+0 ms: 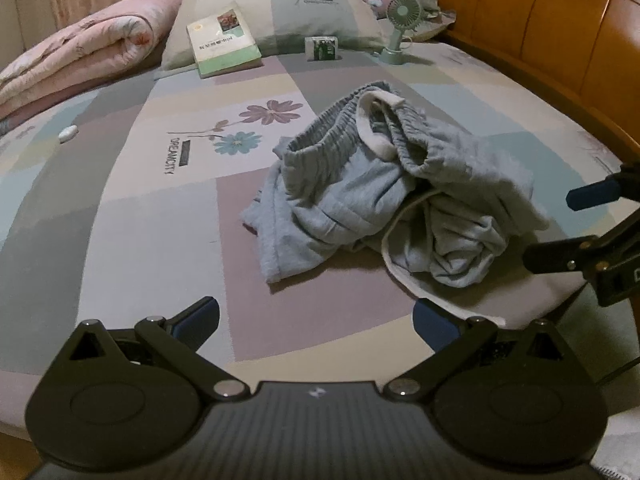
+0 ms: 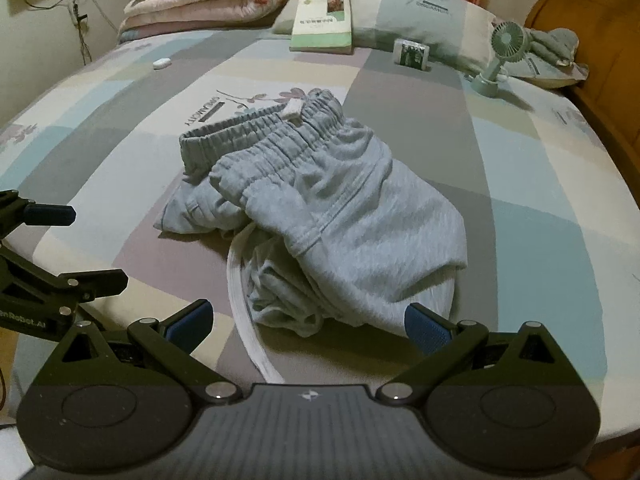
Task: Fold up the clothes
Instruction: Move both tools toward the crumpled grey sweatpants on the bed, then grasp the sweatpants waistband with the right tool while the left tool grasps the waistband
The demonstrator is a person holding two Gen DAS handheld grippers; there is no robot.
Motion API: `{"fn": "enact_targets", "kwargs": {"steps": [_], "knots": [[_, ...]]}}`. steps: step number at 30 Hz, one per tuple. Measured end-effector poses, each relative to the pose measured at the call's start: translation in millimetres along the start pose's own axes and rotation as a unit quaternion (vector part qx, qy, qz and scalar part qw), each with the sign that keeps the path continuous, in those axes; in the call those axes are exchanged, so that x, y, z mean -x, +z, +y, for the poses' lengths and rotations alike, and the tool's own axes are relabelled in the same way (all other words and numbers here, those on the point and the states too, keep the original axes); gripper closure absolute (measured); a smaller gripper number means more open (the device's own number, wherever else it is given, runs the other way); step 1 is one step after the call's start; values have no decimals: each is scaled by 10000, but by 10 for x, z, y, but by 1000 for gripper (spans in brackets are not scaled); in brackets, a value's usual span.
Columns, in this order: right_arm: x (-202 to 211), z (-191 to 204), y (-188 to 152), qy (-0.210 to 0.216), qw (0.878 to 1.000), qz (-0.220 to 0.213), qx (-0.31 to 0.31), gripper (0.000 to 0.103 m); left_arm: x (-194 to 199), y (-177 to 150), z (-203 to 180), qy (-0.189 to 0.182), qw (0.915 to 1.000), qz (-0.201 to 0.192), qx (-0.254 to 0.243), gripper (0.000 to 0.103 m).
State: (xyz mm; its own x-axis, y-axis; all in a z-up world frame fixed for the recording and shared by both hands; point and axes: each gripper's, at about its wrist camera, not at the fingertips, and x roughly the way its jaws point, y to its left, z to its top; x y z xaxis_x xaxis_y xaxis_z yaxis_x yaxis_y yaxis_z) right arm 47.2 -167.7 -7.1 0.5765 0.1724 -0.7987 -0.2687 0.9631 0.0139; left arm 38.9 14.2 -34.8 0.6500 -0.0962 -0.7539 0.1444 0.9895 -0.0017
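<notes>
Left tongs (image 1: pixel 316 322): jaws spread wide, holding nothing, poised over the bed's (image 1: pixel 140 208) near edge. Right tongs (image 2: pixel 308 322): jaws equally wide, empty, just short of the crumpled grey sweatpants (image 2: pixel 320 208), whose white drawstring (image 2: pixel 248 320) trails between the fingers. Sweatpants: heaped mid-bed, waistband toward the pillow (image 1: pixel 320 16). Beyond: 1 book (image 1: pixel 222 44), 1 small fan (image 1: pixel 400 28), 1 rolled pink quilt (image 1: pixel 80 56).

My right tool (image 2: pixel 308 326) hangs wide open just short of the crumpled grey sweatpants (image 2: pixel 320 216) on the bed (image 2: pixel 100 148), white drawstring (image 2: pixel 248 320) trailing toward me. My left tool (image 2: pixel 86 240) pokes in from the left, also open. Book (image 2: pixel 322 20) and little fan (image 2: pixel 500 56) sit up by the pillow (image 2: pixel 432 12).
</notes>
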Motion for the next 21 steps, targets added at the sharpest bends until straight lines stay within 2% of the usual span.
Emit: {"fn": "enact_targets", "kwargs": {"steps": [2, 9, 21], "knots": [[4, 19, 0, -29, 10000, -12, 74, 0, 1, 15, -1, -92, 9999, 23, 34, 1], [51, 80, 56, -37, 9997, -127, 196, 0, -4, 53, -14, -72, 9998, -36, -181, 1], [36, 129, 211, 17, 9990, -265, 359, 3, -65, 152, 190, -92, 9994, -182, -292, 3]]}}
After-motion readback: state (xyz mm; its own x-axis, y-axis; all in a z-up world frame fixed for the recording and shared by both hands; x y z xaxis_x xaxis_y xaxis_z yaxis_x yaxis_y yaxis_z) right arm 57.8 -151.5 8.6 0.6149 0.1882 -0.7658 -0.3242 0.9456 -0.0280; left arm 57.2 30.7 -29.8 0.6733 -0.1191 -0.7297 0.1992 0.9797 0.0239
